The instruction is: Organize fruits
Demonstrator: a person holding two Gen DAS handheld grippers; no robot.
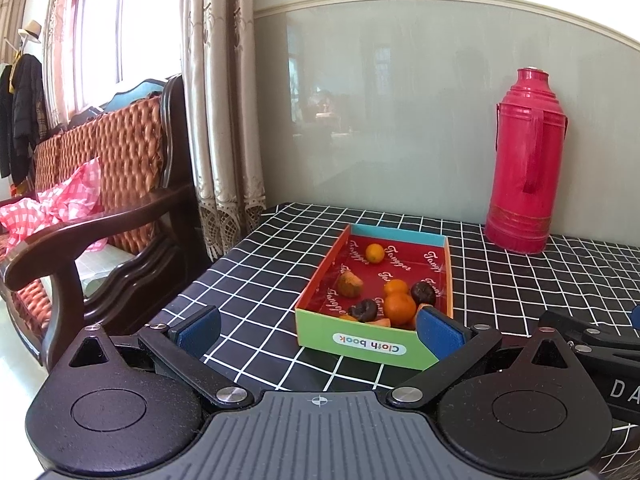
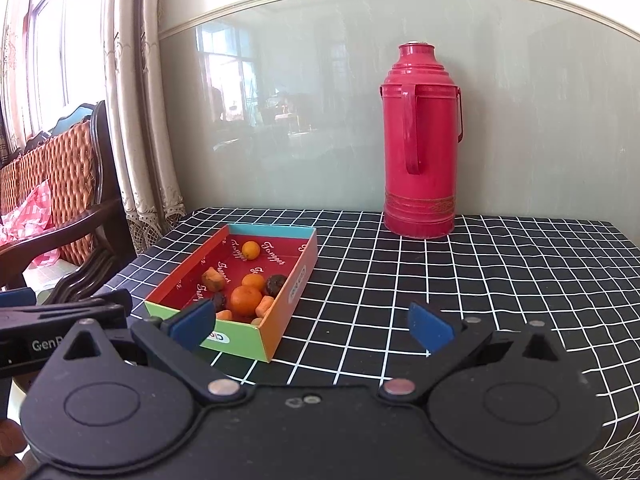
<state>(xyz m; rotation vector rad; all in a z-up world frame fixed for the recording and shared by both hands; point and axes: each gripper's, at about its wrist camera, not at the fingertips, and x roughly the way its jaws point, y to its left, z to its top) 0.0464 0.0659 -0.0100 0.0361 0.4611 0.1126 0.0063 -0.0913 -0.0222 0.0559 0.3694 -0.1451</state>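
While both grippers' fingers gape empty, oranges (image 1: 399, 307) and dark fruits (image 1: 423, 293) (some cut) fill the box (image 1: 372, 347).

Red thermos (image 2: 420, 140), black-and-white checked tablecloth (image 2: 440, 280)

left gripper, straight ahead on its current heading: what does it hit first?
Probably the green near wall of the shallow cardboard fruit box, which sits right between the open blue-padded fingers of the left gripper. Depth is unclear; if higher, it would pass over onto the oranges.
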